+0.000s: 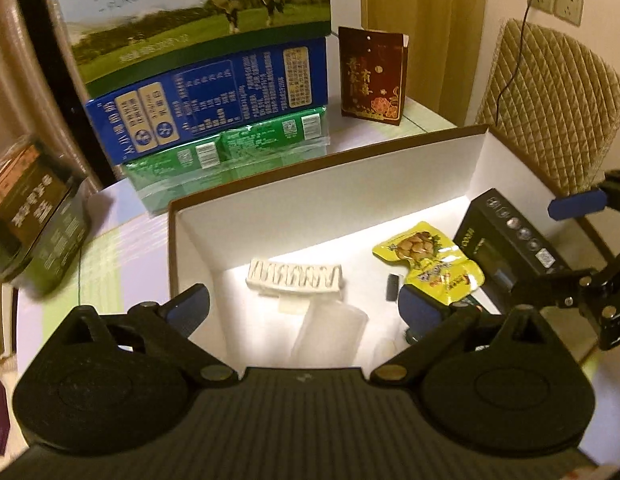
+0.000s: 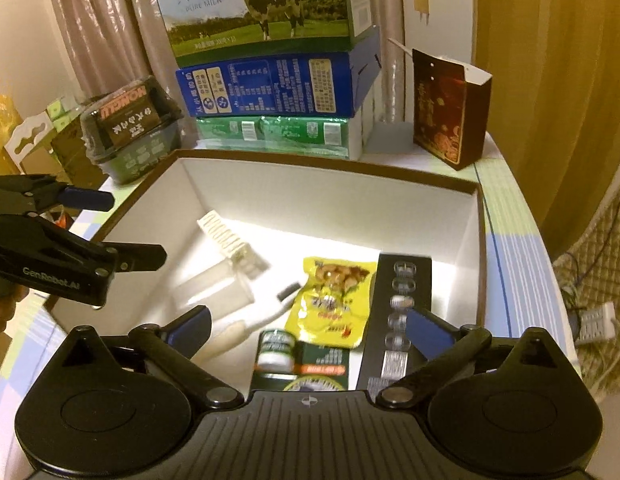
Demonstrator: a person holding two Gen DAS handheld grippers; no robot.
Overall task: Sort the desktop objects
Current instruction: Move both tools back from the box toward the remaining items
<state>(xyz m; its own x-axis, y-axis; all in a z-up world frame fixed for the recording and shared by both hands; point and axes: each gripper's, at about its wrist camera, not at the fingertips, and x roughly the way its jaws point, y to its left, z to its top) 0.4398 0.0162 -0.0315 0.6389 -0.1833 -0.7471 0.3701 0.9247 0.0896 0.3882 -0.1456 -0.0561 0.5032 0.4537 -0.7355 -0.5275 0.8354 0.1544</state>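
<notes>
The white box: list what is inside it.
Inside the white box: a white comb, clear cup, toothbrush, yellow snack packet, long black box, and a green package partly hidden by the right gripper.

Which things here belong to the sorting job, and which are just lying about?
Job: white box; in it, yellow snack packet, black carton, white comb, green packet.
Lying about: milk cartons, red bag, quilted chair.
</notes>
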